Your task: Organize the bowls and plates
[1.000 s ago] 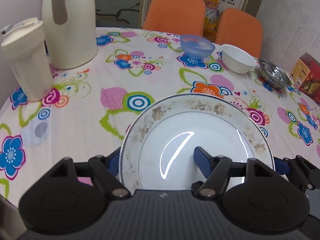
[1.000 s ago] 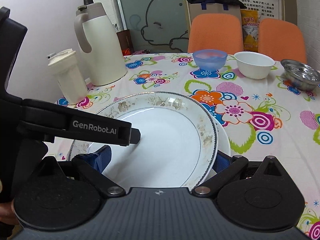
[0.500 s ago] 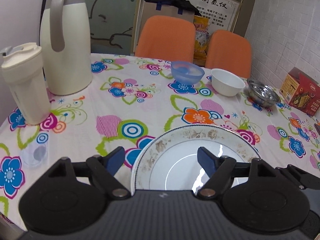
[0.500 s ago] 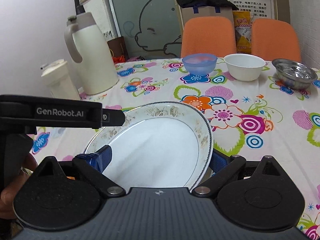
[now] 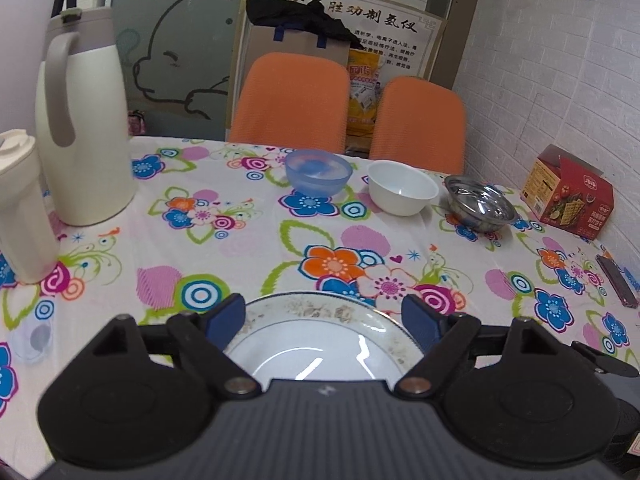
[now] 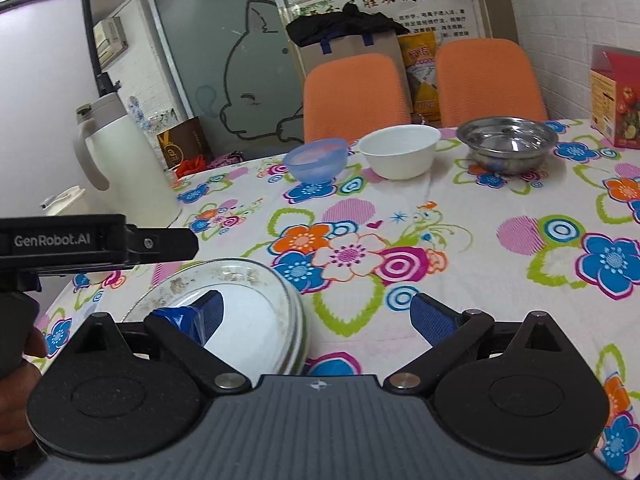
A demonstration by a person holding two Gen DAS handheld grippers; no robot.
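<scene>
A white plate with a brown floral rim (image 5: 320,344) lies flat on the flowered tablecloth, just under and between the spread fingers of my left gripper (image 5: 322,320), which is open. In the right wrist view it is the top of a two-plate stack (image 6: 248,312) at lower left. My right gripper (image 6: 320,316) is open, its left finger (image 6: 208,312) above the plate and its right finger over bare cloth. A blue bowl (image 5: 318,172), a white bowl (image 5: 402,186) and a steel bowl (image 5: 480,202) stand in a row at the far side.
A tall cream jug (image 5: 84,120) and a cream lidded cup (image 5: 20,216) stand at the left. A red box (image 5: 568,196) and a dark flat object (image 5: 616,280) are at the right. Two orange chairs (image 5: 292,104) stand behind the table (image 5: 248,248). A hand (image 6: 20,360) holds the left gripper.
The tilted plate has come down flat onto the other plate. Both grippers have pulled back and tipped up; the right one has shifted to the right of the stack.
</scene>
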